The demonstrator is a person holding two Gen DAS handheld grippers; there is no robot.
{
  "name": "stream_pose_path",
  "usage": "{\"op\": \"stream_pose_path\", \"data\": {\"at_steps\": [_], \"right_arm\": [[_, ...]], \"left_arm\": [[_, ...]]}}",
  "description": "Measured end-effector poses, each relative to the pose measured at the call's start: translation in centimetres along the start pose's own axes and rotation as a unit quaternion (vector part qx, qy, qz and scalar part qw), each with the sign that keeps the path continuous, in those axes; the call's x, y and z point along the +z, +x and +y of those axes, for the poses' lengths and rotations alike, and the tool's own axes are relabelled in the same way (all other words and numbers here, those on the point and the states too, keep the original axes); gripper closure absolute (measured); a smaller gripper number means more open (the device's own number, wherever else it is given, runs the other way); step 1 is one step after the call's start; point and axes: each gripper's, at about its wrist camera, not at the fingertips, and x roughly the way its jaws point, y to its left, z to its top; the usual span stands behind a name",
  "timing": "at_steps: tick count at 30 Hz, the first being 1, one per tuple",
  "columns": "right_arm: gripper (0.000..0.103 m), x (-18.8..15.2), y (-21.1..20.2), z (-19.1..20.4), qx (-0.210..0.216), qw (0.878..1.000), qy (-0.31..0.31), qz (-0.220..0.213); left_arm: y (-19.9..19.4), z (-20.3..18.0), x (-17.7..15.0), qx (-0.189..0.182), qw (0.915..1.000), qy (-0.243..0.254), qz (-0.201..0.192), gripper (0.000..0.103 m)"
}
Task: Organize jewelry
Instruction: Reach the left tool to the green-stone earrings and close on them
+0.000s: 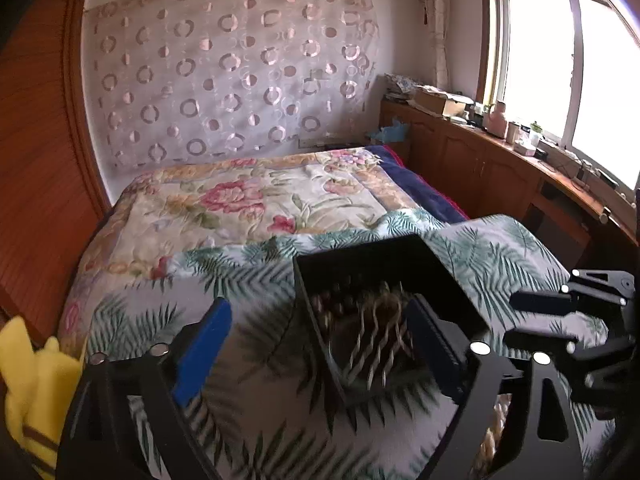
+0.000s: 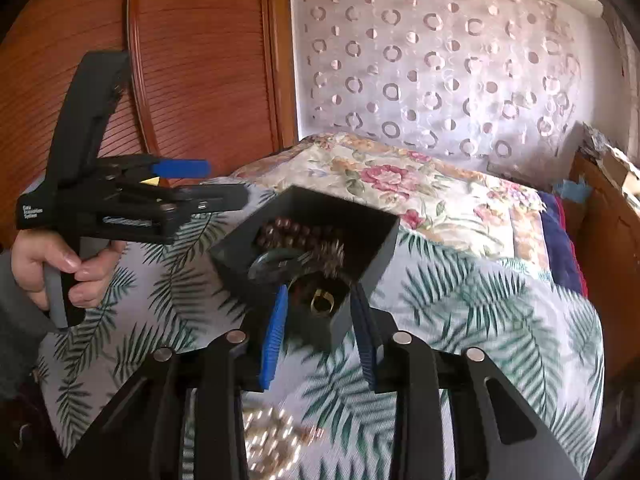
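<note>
A black open box (image 1: 400,256) sits on the palm-leaf bedspread (image 1: 256,408). My left gripper (image 1: 318,304) stands wide open over the box's near side, with a blurred silver twisted piece (image 1: 376,348) lying inside between its blue pads (image 1: 204,352), untouched. In the right wrist view the box (image 2: 376,240) holds dark brown beads (image 2: 292,232), a dark bangle (image 2: 268,264) and a gold ring (image 2: 322,304). My right gripper (image 2: 319,292) is part open just in front of the box's near corner, holding nothing. A hand (image 2: 60,264) holds the left gripper (image 2: 226,182).
A pile of pale gold beads (image 2: 272,436) lies on the bedspread under my right gripper. A floral quilt (image 1: 248,200) covers the far half of the bed. Wooden wardrobe doors (image 2: 192,60) stand on the left, a cluttered window ledge (image 1: 520,136) on the right, a yellow cloth (image 1: 28,380) at the near left.
</note>
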Motion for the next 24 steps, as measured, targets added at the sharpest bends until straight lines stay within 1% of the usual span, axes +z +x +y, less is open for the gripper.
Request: {"op": "stream_pose_path", "data": {"at_steps": [2, 4, 6, 7, 10, 12, 15, 19, 20, 24], "right_arm": [[0.062, -1.1, -0.6, 0.3, -0.005, 1.0, 0.005, 0.003], [0.06, -2.2, -1.2, 0.7, -0.013, 1.0, 0.007, 0.007], [0.054, -3.3, -1.7, 1.0, -0.018, 1.0, 0.013, 0.011], [0.053, -3.9, -2.0, 1.1, -0.02, 1.0, 0.018, 0.013], [0.05, -5.4, -2.8, 1.4, -0.022, 0.999, 0.03, 0.018], [0.048, -6.4, -3.2, 1.7, -0.023, 0.999, 0.036, 0.022], [0.047, -7.7, -3.8, 2.1, -0.026, 0.998, 0.042, 0.028], [0.047, -9.2, -4.4, 2.8, -0.025, 0.998, 0.048, 0.035], [0.047, -9.6, -4.6, 2.9, -0.025, 0.998, 0.049, 0.036], [0.047, -10.3, -4.9, 3.3, -0.025, 0.998, 0.052, 0.037]], "left_arm": [[-0.8, -0.2, -1.4, 0.001, 1.0, 0.003, 0.006, 0.01], [-1.6, -0.2, -2.4, 0.005, 0.9999, 0.006, 0.008, 0.01], [-2.2, -0.4, -3.8, 0.005, 0.9999, 0.007, 0.013, 0.009], [-2.3, -0.4, -4.2, 0.004, 0.9998, 0.007, 0.017, 0.008], [-2.6, -0.4, -5.8, 0.007, 0.9995, 0.009, 0.03, 0.008], [-2.4, -0.5, -6.8, 0.01, 0.9987, 0.013, 0.048, 0.008], [-1.7, -0.6, -8.4, 0.02, 0.9967, 0.022, 0.076, 0.008], [-0.7, -0.4, -10.2, 0.018, 0.9927, 0.032, 0.114, 0.008], [-0.6, -0.4, -10.5, 0.02, 0.9921, 0.034, 0.119, 0.008], [-0.7, 0.0, -10.8, 0.003, 0.9926, 0.024, 0.119, 0.008]]}}
